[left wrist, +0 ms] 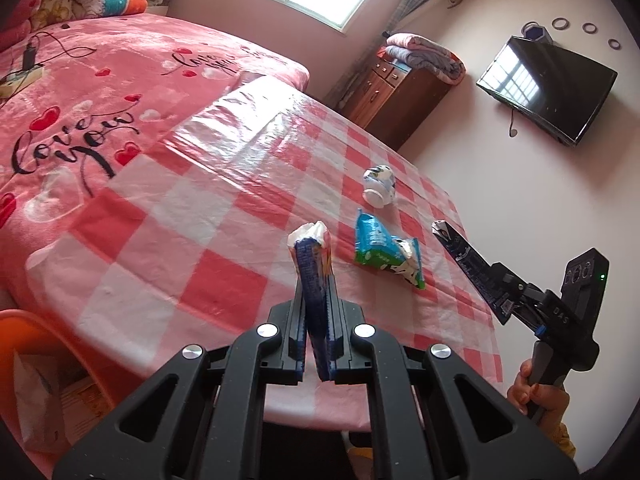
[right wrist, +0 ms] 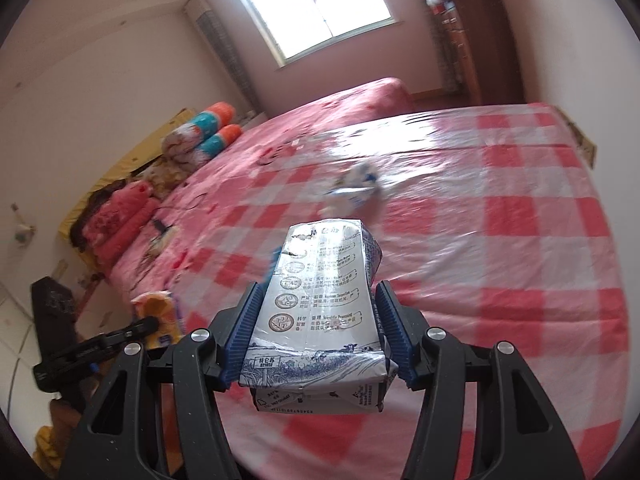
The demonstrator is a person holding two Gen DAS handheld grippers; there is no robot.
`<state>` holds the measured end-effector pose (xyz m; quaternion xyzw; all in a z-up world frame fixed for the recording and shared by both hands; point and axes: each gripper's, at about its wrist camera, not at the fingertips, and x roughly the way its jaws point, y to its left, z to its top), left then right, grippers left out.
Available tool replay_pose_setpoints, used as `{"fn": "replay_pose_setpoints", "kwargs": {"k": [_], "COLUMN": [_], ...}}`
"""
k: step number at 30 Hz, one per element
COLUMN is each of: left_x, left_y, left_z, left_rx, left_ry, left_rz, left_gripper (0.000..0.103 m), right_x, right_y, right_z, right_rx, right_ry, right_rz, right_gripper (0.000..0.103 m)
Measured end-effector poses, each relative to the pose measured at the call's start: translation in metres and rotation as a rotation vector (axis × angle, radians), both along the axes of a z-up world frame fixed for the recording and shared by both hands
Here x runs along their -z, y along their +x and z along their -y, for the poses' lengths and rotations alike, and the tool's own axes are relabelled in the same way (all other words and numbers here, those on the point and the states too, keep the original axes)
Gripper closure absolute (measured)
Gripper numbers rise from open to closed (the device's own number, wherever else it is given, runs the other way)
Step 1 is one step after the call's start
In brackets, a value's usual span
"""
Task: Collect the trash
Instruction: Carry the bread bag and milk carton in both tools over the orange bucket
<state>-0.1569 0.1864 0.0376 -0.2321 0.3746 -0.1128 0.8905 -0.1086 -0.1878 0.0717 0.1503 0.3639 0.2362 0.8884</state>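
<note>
My left gripper (left wrist: pixel 315 286) is shut on a flattened blue packet (left wrist: pixel 310 256) that stands up between the pads, with a white crumpled end on top. It is raised over the near edge of the pink checked table (left wrist: pixel 200 240). My right gripper (right wrist: pixel 320 291) is shut on a white and blue milk carton (right wrist: pixel 324 292), held above the table. From the left wrist the carton (left wrist: pixel 466 260) shows edge-on at the right. A green and blue pouch (left wrist: pixel 384 254) and a small crumpled white and blue container (left wrist: pixel 379 186) lie on the table. In the right wrist view that trash (right wrist: pixel 356 190) is blurred.
An orange plastic container (left wrist: pixel 36 336) stands low at the table's near left corner. A bed with a pink blanket (left wrist: pixel 100 92) runs along the table's far side. A wooden cabinet (left wrist: pixel 396 96) and a wall television (left wrist: pixel 548 88) are beyond the table.
</note>
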Motion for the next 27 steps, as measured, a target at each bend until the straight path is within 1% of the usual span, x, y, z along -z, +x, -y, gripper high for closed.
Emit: {"fn": "replay_pose_setpoints", "kwargs": {"k": [5, 9, 17, 21, 27], "left_x": [0.002, 0.005, 0.016, 0.03, 0.063], "left_y": [-0.02, -0.041, -0.093, -0.115, -0.135], "left_z": [-0.027, -0.053, -0.111, -0.137, -0.163], "left_rx": [-0.044, -0.097, -0.224, -0.291, -0.364], "left_ry": [0.008, 0.018, 0.031, 0.039, 0.036], "left_rz": [-0.01, -0.02, -0.075, -0.124, -0.221], "left_gripper": [0.094, 0.094, 0.094, 0.094, 0.094], "right_x": [-0.003, 0.001, 0.014, 0.02, 0.032], "right_y": [-0.011, -0.022, -0.047, -0.06, -0.073], "right_z": [-0.042, -0.088, -0.183, -0.229, -0.288], "right_rx": [-0.126, -0.259, -0.51, -0.622, -0.756], "right_ry": [0.035, 0.044, 0.026, 0.0, -0.021], "right_rz": [-0.029, -0.062, -0.136, -0.162, -0.203], "right_gripper": [0.044, 0.044, 0.044, 0.044, 0.044]}}
